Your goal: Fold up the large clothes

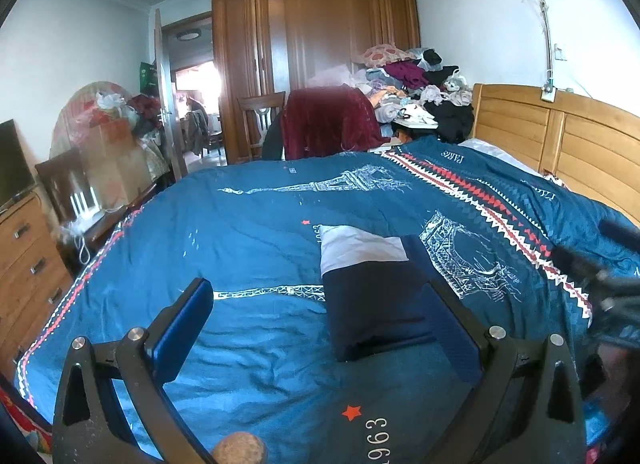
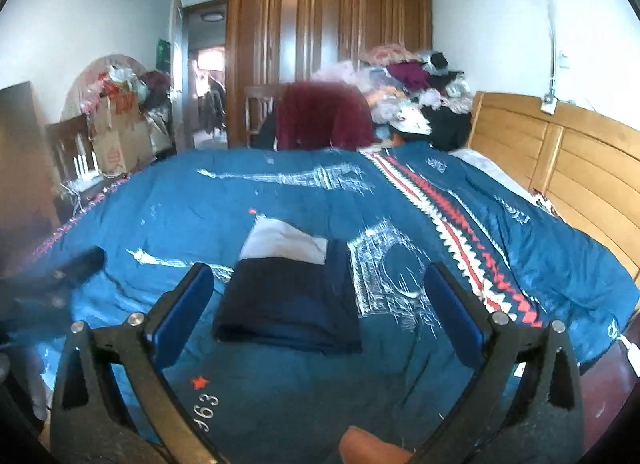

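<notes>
A folded garment point(image 1: 372, 296), dark navy with a white band at its far end, lies flat on the blue patterned bedspread point(image 1: 248, 232). In the right wrist view the same folded garment point(image 2: 288, 296) sits just ahead of the fingers. My left gripper point(image 1: 320, 304) is open above the bed, with the garment's near end lying between the blue pads and touching neither. My right gripper point(image 2: 320, 292) is open too, hovering just short of the garment. The right gripper point(image 1: 600, 288) shows blurred at the right edge of the left wrist view, and the left gripper point(image 2: 60, 276) blurred at the left of the right wrist view.
A wooden headboard point(image 1: 560, 135) runs along the right. Beyond the bed stand a chair draped with a maroon blanket point(image 1: 328, 119), a heap of clothes point(image 1: 412, 83) and a tall wardrobe point(image 1: 312, 55). A dresser point(image 1: 28, 256) and cluttered boxes point(image 2: 116, 135) are on the left.
</notes>
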Demonstrator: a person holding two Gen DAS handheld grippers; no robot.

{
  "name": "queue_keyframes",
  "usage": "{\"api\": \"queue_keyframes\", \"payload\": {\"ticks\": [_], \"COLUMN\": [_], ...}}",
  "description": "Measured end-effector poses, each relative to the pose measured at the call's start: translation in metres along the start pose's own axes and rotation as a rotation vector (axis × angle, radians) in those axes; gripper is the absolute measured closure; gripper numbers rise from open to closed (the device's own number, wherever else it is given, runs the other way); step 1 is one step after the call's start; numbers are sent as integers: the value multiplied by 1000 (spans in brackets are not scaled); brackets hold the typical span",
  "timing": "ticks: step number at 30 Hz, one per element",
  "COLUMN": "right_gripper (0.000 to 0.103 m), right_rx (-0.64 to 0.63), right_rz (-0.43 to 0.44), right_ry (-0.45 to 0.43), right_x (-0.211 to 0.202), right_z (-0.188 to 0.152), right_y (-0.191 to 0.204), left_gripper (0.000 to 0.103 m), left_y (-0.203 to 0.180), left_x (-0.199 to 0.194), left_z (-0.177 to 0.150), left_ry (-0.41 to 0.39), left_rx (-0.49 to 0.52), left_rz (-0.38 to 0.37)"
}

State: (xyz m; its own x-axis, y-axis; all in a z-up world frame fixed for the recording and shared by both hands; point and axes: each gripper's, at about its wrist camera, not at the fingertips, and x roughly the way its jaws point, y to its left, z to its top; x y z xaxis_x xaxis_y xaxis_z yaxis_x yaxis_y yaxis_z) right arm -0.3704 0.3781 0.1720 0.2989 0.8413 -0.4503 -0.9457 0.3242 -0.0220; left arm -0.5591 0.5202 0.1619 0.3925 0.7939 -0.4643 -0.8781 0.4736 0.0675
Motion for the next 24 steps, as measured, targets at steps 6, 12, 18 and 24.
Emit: {"api": "queue_keyframes", "payload": {"ticks": [6, 12, 18, 24], "right_gripper": [0, 0, 0, 0], "right_rx": [40, 41, 63, 69], "right_rz": [29, 52, 75, 75], "right_ry": [143, 208, 251, 258], "right_x": [29, 38, 46, 47], "right_z": [-5, -13, -17, -17], "right_y": [-2, -6, -8, -8], "left_gripper": [0, 0, 0, 0], "left_y": [-2, 1, -2, -4], "left_x": [-2, 3, 9, 14], "left_z": [1, 1, -1, -3], "left_ry": [7, 24, 38, 51], "left_rx": [4, 2, 8, 10], "left_rz": [-5, -13, -19, -18]}}
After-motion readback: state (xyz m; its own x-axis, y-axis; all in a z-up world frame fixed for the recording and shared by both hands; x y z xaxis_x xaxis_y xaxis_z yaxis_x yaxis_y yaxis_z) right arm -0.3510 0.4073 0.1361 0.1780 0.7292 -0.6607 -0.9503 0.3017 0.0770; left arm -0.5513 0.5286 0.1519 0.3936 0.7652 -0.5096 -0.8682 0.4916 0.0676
